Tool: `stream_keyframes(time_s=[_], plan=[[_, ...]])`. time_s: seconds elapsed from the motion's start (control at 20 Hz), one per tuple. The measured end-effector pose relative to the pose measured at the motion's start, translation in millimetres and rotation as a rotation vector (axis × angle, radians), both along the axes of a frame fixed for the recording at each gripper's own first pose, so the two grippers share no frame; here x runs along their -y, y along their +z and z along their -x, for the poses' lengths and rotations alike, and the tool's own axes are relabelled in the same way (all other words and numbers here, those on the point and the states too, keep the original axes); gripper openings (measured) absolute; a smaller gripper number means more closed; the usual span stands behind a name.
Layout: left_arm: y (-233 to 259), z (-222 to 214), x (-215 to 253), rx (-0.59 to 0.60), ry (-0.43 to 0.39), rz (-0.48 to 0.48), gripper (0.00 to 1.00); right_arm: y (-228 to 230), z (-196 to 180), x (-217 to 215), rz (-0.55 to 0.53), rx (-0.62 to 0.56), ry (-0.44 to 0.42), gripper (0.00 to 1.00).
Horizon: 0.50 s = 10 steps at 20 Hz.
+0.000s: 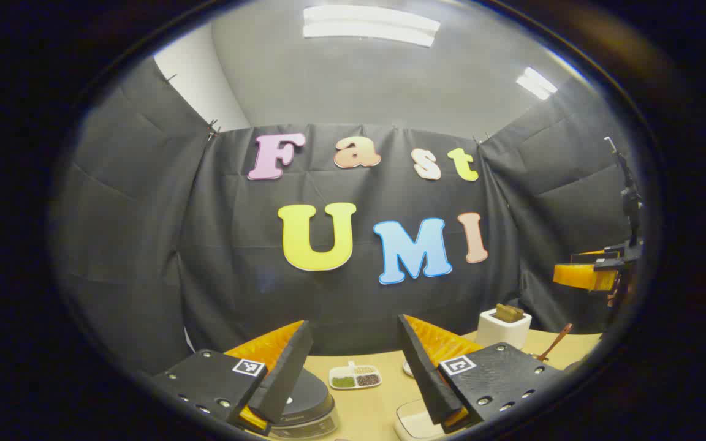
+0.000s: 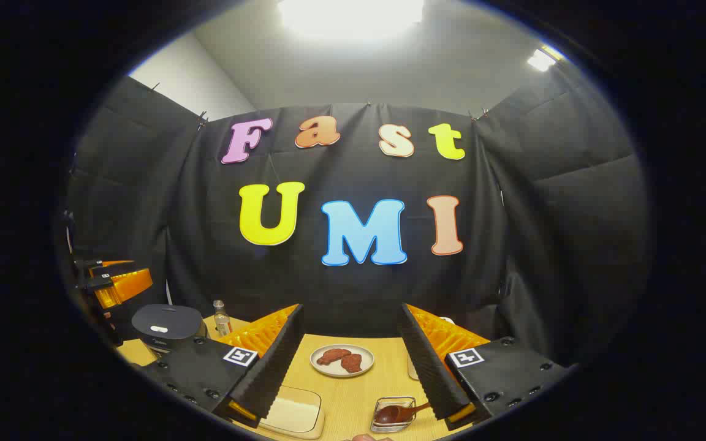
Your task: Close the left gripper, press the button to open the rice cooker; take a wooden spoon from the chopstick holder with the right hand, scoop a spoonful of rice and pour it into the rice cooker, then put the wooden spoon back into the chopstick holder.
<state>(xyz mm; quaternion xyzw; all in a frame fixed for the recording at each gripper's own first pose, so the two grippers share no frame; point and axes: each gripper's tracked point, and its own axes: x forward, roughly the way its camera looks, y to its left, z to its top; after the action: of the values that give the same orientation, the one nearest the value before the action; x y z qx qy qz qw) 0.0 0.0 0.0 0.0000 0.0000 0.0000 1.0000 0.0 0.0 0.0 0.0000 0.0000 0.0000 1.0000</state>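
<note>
Rice cooker [image 2: 166, 327] lid down, button unpressed; both grippers' jaws wide, empty; wooden spoon [image 1: 554, 343] probably beside chopstick holder [image 1: 503, 327]; everything left.

Left gripper [image 1: 353, 373]: black screwed plates, square markers, ribbed jaws.

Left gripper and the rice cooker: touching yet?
Apart. In the right gripper view the left gripper hangs above and left of the rice cooker, with black cloth showing between them. In its own view its fingers stand open above the table.
</note>
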Motion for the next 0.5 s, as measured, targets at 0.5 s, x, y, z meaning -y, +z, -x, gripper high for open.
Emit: stream_keyframes(time_s=[0.5], plan=[[-5.2,-2.4,-0.6,-0.026,0.007,0.023,0.88,-16.3,-7.6,2.4,0.015,-0.027,0.008,0.98]])
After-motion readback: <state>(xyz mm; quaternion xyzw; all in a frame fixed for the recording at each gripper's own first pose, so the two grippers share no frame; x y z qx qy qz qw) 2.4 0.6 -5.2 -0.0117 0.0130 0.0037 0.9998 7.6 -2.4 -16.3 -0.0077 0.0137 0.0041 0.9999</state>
